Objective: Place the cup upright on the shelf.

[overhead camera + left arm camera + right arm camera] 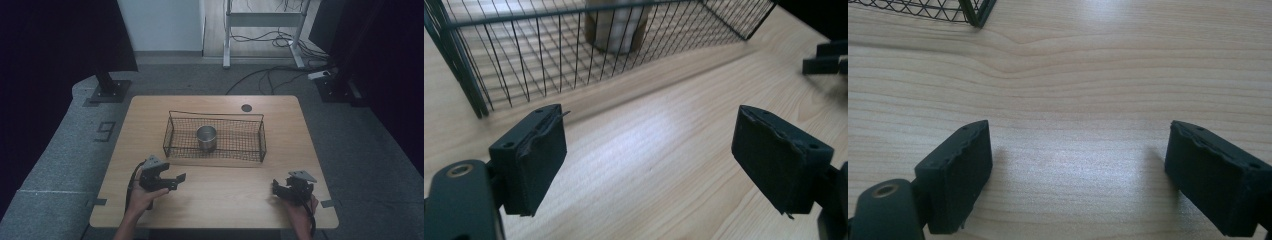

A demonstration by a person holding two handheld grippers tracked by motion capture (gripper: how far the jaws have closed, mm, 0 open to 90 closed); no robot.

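The metal cup (206,138) stands inside the wire basket (172,131). Both the left gripper (172,179) and the right gripper (281,189) are spread apart and empty. I think the left one must reach in over the rim next.

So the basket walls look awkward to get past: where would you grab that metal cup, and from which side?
Probably the rim of the round silver metal cup, coming from above. It stands upright with its mouth open, and the black wire mesh basket walls fence off its sides.
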